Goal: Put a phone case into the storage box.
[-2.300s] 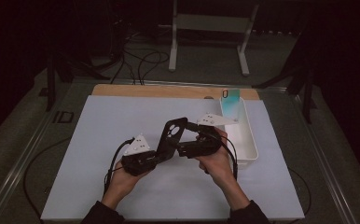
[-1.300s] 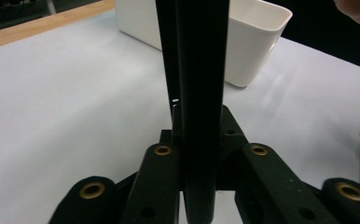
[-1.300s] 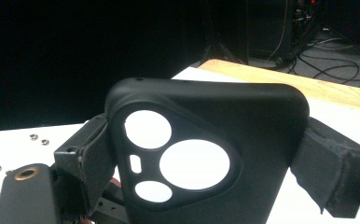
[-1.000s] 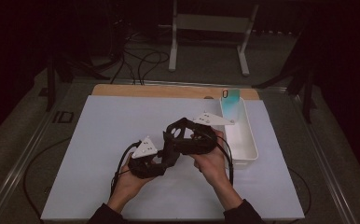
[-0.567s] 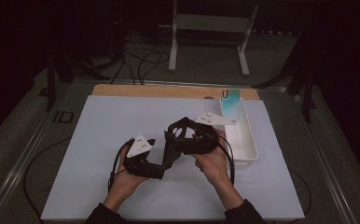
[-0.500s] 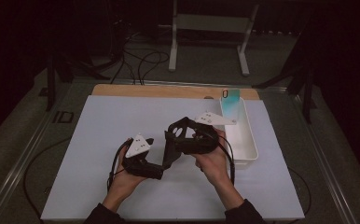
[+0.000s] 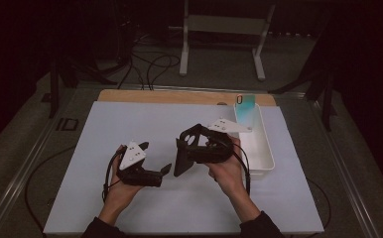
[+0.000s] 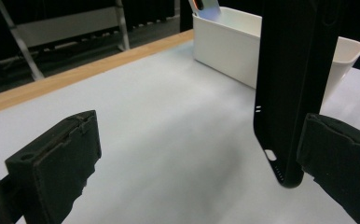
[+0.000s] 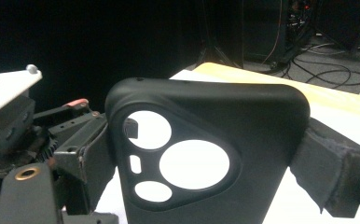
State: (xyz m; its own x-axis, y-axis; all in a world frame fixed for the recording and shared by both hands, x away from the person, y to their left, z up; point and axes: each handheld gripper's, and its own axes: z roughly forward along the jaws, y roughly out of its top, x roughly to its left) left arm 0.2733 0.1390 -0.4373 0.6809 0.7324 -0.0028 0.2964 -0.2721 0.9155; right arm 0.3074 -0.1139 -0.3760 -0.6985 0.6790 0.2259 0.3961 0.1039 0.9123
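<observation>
Your right gripper point(image 7: 192, 148) clamps the black phone case point(image 7: 185, 151) by its edges, upright, just left of the white bin point(image 7: 259, 148). Your left gripper point(image 7: 155, 171) gapes wide and empty beside the case point(image 8: 294, 84). Close it off-centre and you risk twisting the case out of the clamp.

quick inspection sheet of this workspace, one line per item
surface: white mat on a table with a wooden far edge.
job's things: black phone case, held on end over the mat.
clutter: white bin at right, a phone leaning in its far end.
grippers: right gripper shut on the phone case; left gripper open, its fingers beside the case.
cables: gripper cable; loose cables on the floor.
surroundings: dark room, metal stand behind.
</observation>
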